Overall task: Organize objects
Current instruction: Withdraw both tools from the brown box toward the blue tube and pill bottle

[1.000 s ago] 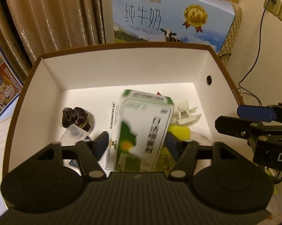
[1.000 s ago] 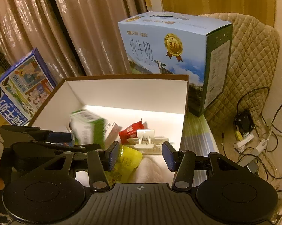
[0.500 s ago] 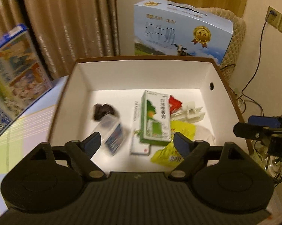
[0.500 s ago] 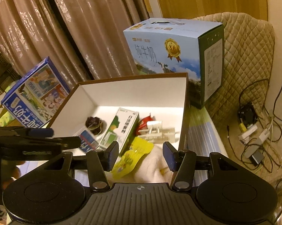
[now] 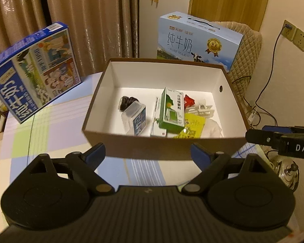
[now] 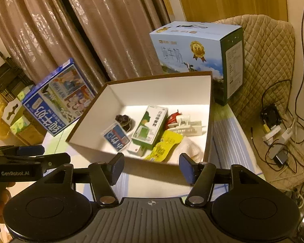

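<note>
A brown cardboard box with white inside stands on the table. In it lie a green and white carton, a clear case with a blue label, a dark scrunchie, a yellow packet, a red packet, a white plastic clip and a white cloth. My left gripper hangs before the box's near wall, jaws opening, nothing between them. My right gripper is also opening and empty, near the box's front edge.
A large blue milk case stands behind the box. A blue picture box leans at the left by the curtains. Cables and plugs lie on the floor at right. A quilted chair back stands beyond.
The green carton left my left gripper and now lies in the box. Both grippers drew back and up from the box, and both sets of jaws spread wider.
</note>
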Demonstrator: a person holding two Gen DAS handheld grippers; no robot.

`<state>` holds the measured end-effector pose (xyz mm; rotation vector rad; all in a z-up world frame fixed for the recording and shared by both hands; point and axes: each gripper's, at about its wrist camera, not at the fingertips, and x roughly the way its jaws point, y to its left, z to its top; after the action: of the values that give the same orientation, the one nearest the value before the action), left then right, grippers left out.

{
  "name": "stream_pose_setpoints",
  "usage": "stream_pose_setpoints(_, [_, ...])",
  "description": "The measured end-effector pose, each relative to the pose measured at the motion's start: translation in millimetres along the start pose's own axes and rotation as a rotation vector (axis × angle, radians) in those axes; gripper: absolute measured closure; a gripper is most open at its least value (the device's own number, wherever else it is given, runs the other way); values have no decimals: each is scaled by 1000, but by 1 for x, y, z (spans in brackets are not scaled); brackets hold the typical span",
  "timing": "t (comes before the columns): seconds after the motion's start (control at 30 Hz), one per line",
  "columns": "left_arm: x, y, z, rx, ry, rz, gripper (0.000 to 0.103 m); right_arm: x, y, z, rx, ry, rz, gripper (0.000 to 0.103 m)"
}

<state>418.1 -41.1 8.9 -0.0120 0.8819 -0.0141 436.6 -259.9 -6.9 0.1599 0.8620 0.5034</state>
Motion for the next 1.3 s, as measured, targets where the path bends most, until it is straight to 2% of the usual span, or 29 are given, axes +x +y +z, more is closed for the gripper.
stream_pose_setpoints(0.63, [-79, 8, -87, -70, 0, 19, 11, -64, 31, -59, 3, 19, -16, 39])
stream_pose_setpoints(1.3, [-101, 7, -140, -107, 47, 47, 11, -86, 49, -103, -27, 82, -12, 38])
